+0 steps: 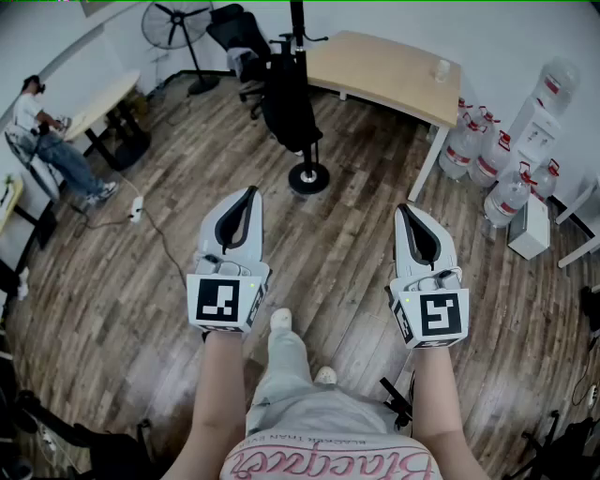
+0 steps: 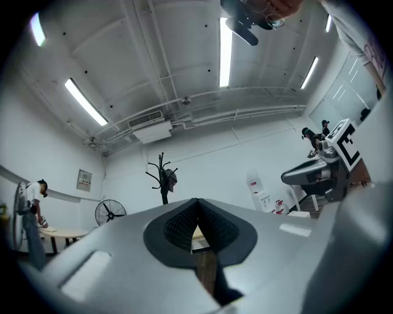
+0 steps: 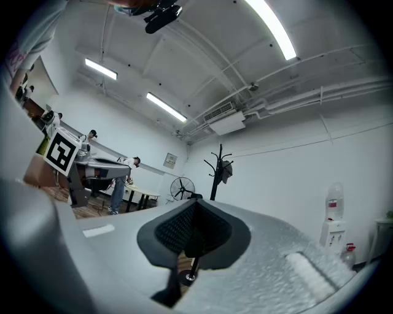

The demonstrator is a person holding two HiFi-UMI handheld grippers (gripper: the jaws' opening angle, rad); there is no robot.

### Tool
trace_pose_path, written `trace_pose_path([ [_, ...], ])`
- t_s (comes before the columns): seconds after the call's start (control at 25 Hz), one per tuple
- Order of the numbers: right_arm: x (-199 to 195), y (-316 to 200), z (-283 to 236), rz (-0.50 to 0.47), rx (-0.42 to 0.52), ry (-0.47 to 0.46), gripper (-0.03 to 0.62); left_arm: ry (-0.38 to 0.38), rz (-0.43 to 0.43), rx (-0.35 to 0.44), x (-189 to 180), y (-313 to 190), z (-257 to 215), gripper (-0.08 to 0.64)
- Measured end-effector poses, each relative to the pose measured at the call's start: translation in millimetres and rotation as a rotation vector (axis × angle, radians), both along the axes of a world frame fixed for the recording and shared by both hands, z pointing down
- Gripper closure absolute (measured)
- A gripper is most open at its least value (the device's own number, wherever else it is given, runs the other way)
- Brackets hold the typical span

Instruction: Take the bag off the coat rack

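Note:
A black coat rack stands on a round base across the wooden floor, straight ahead of me. A black bag hangs from it. Both grippers are held side by side well short of the rack, pointing toward it. My left gripper is shut with nothing between its jaws, and so is my right gripper. In the left gripper view the rack and its bag show far off above the closed jaws. The right gripper view shows the rack and bag the same way.
A light wooden table stands right of the rack, with several water bottles and a dispenser beyond it. An office chair and a fan are behind the rack. A person sits at a desk far left. A cable crosses the floor.

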State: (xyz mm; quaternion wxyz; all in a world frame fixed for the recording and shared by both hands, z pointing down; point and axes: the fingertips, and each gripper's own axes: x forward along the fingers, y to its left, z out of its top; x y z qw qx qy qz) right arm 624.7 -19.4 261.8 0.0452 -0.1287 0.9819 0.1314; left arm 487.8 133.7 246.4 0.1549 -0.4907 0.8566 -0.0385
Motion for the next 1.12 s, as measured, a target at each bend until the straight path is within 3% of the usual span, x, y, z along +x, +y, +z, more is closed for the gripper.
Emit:
trace_pose_path([
  [0.24, -21, -19, 6, 0.012, -0.013, 0.013, 0.592, -0.007, 0.008, 0.001, -23, -12, 2, 0.56],
  [0.48, -67, -21, 6, -0.013, 0.018, 0.018, 0.592, 0.01, 0.016, 0.011, -74, -22, 7, 0.56],
  [0.8, -166, -49, 11, 0.04, 0.037, 0.045, 0.598, 0.033, 0.047, 0.022, -176, -49, 14, 0.56],
  [1.12, -276, -63, 0, 0.078, 0.006, 0.005, 0.598, 0.05, 0.076, 0.032, -293, -66, 15, 0.56],
])
